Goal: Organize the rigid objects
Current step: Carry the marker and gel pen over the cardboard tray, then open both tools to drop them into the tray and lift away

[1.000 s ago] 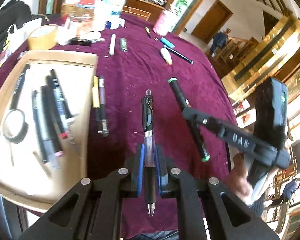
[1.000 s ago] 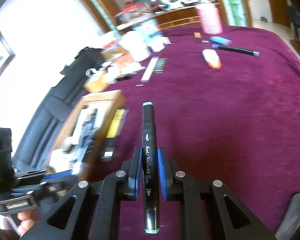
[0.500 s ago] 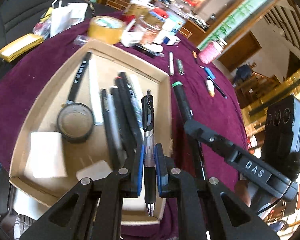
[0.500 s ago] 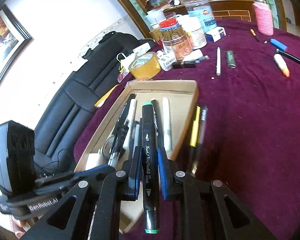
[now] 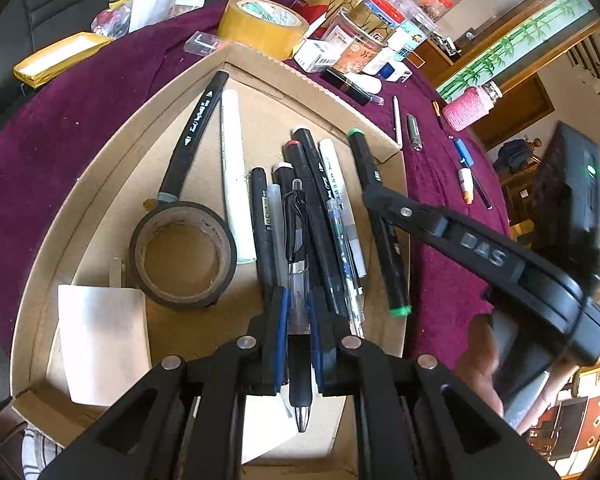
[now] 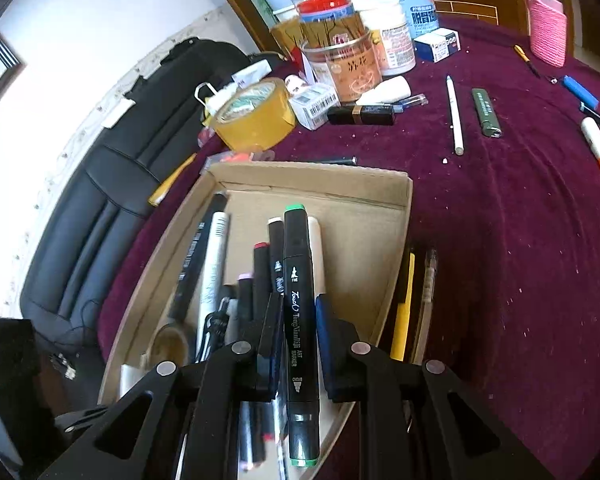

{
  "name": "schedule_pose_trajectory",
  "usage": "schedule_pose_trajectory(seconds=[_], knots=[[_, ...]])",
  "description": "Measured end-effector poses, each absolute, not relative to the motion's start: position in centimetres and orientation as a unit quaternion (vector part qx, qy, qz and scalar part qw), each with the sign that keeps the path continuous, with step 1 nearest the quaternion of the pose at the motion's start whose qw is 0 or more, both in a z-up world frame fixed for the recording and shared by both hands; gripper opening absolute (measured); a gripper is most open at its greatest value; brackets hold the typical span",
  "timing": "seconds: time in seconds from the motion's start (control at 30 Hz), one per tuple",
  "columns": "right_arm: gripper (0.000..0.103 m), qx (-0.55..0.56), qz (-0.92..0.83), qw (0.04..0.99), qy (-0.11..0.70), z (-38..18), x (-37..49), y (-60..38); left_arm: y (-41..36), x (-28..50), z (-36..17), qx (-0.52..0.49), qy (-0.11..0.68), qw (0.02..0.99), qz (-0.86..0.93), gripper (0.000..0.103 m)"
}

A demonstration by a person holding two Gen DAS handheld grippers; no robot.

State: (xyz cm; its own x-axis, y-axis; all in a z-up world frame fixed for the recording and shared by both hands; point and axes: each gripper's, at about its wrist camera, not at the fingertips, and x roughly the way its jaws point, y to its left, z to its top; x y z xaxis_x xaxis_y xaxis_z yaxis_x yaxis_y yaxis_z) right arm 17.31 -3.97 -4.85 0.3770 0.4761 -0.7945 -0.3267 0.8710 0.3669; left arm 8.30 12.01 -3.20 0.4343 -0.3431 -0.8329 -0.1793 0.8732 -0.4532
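Both grippers now hover over the cardboard box [image 5: 112, 148], fingers clamped on pen [image 5: 299, 280] and green-capped marker [image 6: 300, 300].

Bright daylight, fisheye-bent edges, dark corners, mostly sharp

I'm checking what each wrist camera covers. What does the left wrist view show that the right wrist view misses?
Only the left wrist view: the left gripper shut on a black gel pen, and a whole roll of black tape.
Only the right: a yellow pen on the cloth beside the box.
Both: the cardboard box, the right gripper shut on the green-capped marker, and the yellow tape roll.
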Motion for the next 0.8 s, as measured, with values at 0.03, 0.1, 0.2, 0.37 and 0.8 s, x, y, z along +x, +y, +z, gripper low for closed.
schedule_pose_trajectory(seconds=[0.03, 0.1, 0.2, 0.37, 0.8], knots=[[0.018, 0.069, 0.242, 0.827, 0.504, -5.1, 17.5, -3.7, 12.0, 8.3, -3.3, -0.245, 0.531, 0.810, -0.047, 0.010], [0.018, 0.064, 0.237, 0.826, 0.507, -5.7, 17.8, -3.5, 11.9, 8.4, -3.3, -0.244, 0.530, 0.811, -0.048, 0.010], [0.018, 0.065, 0.238, 0.824, 0.510, -6.2, 18.1, -3.4, 11.9, 8.5, -3.5, -0.241, 0.532, 0.811, -0.044, 0.010], [0.018, 0.058, 0.241, 0.823, 0.511, -6.6, 18.3, -3.1, 11.6, 8.8, -3.8, -0.236, 0.535, 0.810, -0.038, 0.010], [0.019, 0.068, 0.261, 0.819, 0.506, -6.8, 18.4, -3.0, 11.2, 8.9, -3.8, -0.230, 0.537, 0.811, -0.032, 0.010]])
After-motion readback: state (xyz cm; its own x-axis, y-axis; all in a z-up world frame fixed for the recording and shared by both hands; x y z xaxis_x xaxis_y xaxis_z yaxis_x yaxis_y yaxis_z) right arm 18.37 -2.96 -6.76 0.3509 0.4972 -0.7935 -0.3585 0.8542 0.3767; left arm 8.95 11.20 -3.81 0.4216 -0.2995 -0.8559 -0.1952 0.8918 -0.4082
